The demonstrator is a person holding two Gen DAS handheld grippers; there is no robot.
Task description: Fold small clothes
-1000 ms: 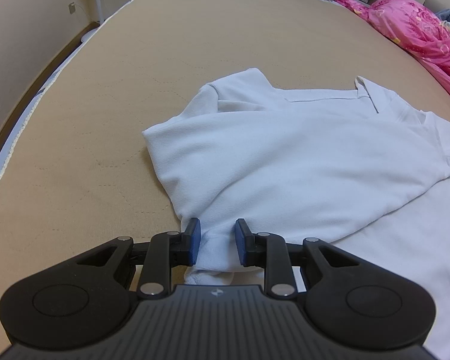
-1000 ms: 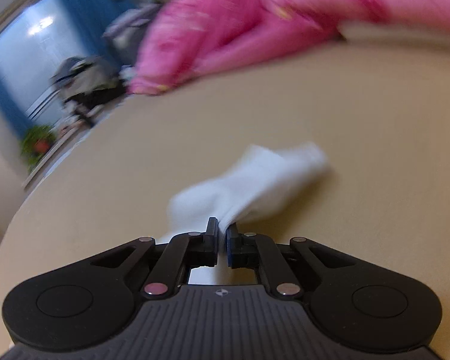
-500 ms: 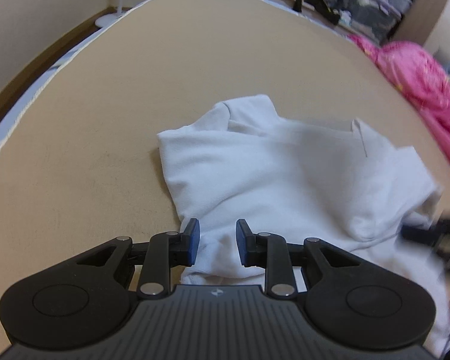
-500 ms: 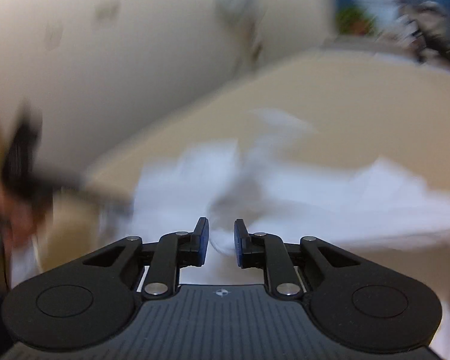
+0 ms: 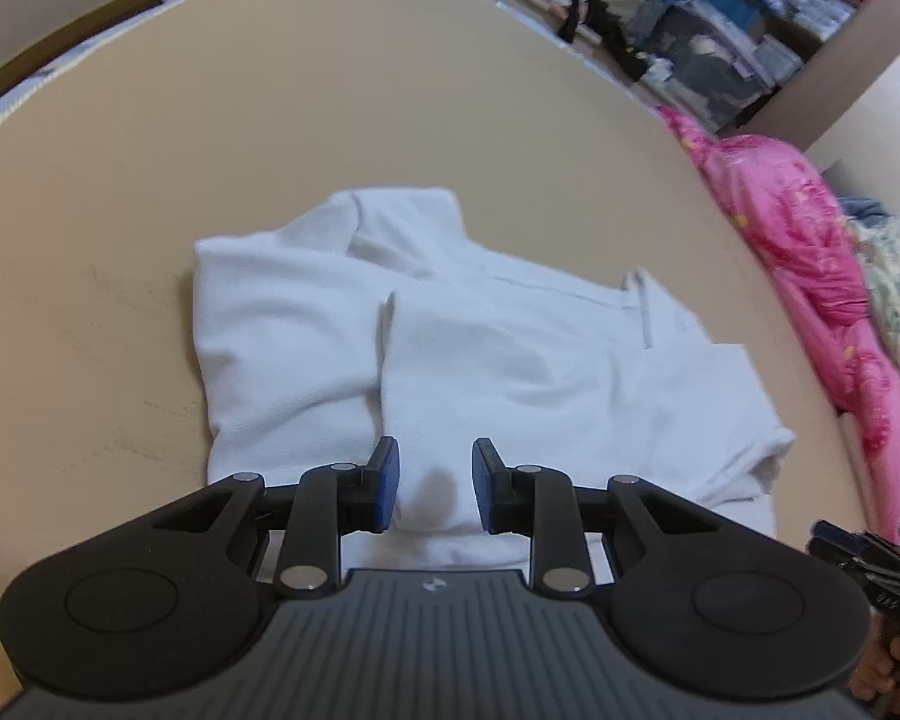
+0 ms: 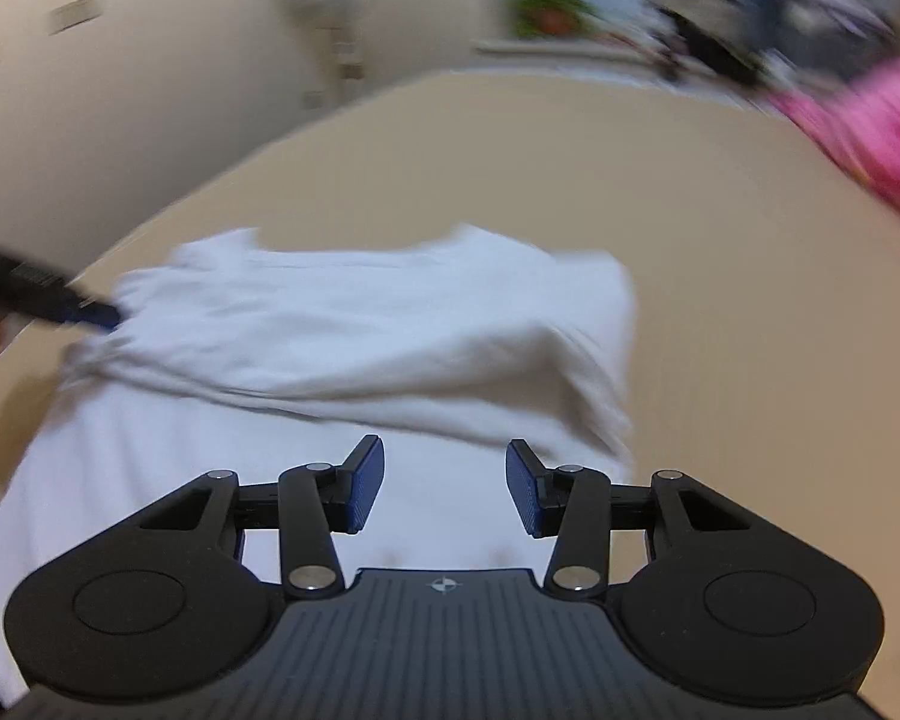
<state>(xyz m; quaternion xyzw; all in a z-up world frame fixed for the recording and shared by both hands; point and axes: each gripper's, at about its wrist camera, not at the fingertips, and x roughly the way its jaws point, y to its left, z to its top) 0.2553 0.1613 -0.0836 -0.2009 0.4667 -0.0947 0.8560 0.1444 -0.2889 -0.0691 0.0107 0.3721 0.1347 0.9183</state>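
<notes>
Blurred, cropped and covered parts

Right wrist view smeared by motion: white shirt (image 6: 354, 324) soft-edged, folds unreadable, near hem hidden behind the right gripper (image 6: 444, 483); pink quilt (image 6: 870, 126) cut by the right edge; left gripper (image 6: 48, 300) only a dark streak at the left edge. Left wrist view: shirt's near edge covered by the gripper body; shelf clutter (image 5: 708, 54) beyond the mattress's far corner too small to identify.

The polo shirt (image 5: 510, 360) is showing plain white; the mattress (image 5: 390, 90) beneath it is lying in flat tan; the quilt (image 5: 810, 252) is glowing hot pink with a faint floral print; the left gripper (image 5: 432, 483) is showing black arms and blue pads; the right gripper (image 6: 444, 483) is wearing the same black and blue.
</notes>
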